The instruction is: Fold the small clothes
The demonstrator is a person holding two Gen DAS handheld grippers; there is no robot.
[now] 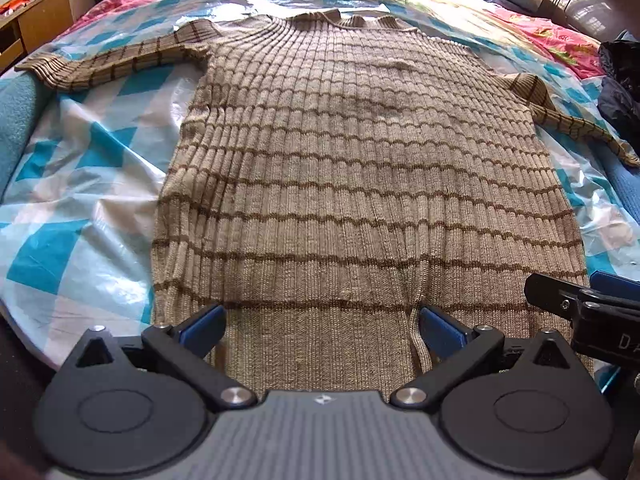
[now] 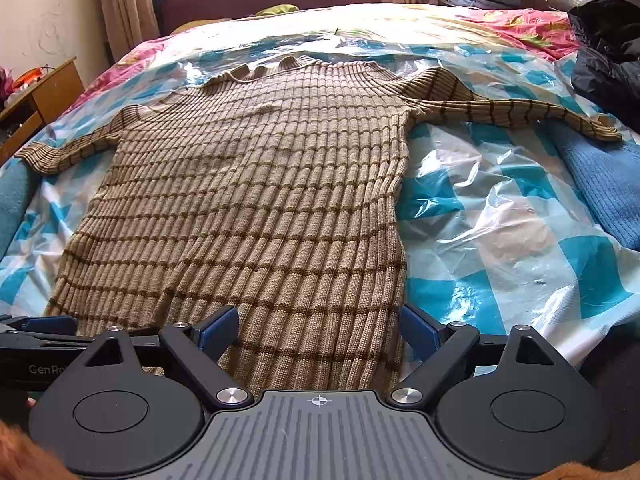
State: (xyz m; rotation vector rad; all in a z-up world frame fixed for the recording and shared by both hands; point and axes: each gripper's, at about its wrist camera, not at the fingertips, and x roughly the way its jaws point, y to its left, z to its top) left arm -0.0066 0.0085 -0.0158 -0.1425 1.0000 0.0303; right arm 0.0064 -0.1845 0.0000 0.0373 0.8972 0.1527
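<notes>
Lying flat, one striped sweater (image 1: pixel 352 168), two spread grippers (image 1: pixel 322 326).

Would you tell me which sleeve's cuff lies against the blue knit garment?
The sweater's right-hand sleeve; its cuff touches the blue knit, while the other sleeve ends near teal fabric.

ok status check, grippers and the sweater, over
Left gripper and right gripper open, low at the hem. Striped sweater flat on plastic sheet, sleeves out, unfolded. Blue knit under right cuff.
</notes>
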